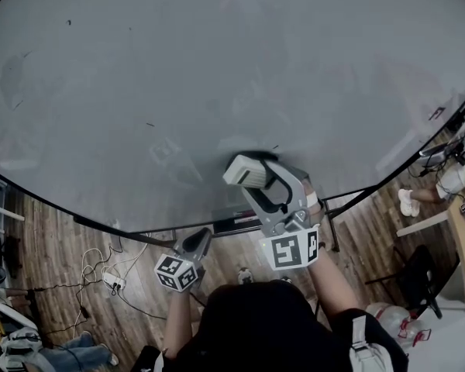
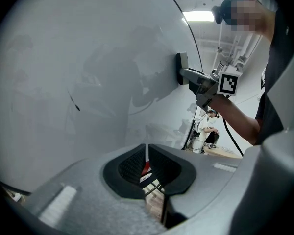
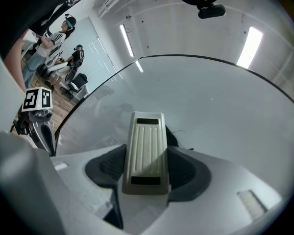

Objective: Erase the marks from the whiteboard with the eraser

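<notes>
The big grey whiteboard (image 1: pixel 217 68) fills the head view. A short dark mark (image 1: pixel 149 124) and a faint smudge (image 1: pixel 167 152) lie left of the cream eraser (image 1: pixel 242 173). My right gripper (image 1: pixel 257 169) is shut on that eraser and holds it against the board near its lower edge. In the right gripper view the ribbed eraser (image 3: pixel 146 151) sits between the dark pads (image 3: pixel 105 168). My left gripper (image 1: pixel 201 235) hangs below the board's edge, shut and holding nothing; its pads (image 2: pixel 132 165) nearly meet. From there the eraser (image 2: pixel 181 68) and a dark mark (image 2: pixel 74 103) show on the board.
The board's dark lower frame (image 1: pixel 85 223) curves across the head view. Below it is a wooden floor with cables and a power strip (image 1: pixel 112 281). A seated person (image 1: pixel 449 180) is at the far right. Two people (image 3: pixel 63 33) stand far off in the right gripper view.
</notes>
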Demonstrator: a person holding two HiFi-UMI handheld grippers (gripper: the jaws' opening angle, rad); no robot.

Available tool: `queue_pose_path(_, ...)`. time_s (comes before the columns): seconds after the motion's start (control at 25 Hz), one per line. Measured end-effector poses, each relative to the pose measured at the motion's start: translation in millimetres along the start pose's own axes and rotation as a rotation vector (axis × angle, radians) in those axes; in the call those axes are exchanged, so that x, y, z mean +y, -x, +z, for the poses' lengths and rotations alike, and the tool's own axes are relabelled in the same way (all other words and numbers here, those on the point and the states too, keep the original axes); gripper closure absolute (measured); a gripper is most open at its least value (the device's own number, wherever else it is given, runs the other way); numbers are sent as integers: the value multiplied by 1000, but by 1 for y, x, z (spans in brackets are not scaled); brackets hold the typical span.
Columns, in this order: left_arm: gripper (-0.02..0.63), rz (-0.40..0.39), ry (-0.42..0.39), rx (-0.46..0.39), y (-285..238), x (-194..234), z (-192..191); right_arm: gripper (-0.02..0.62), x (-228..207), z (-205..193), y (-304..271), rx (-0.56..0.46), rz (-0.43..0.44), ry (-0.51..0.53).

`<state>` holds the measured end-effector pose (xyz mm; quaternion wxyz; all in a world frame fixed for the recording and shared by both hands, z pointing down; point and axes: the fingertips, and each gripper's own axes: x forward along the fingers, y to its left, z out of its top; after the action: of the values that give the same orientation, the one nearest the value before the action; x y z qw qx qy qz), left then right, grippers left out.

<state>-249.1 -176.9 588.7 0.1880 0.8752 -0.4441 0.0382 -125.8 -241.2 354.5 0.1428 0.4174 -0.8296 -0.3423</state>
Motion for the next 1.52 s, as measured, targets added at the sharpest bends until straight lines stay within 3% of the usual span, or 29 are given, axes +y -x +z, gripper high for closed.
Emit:
queue_pose_path(0.84,575,-58,-15,31,-51,-59,1,341,-97,-71,55,109,-159,13)
queue_pose_path(1.52,575,-62,13,26,-56,-70,-9,341,-121,-67,62,100,-193,-4)
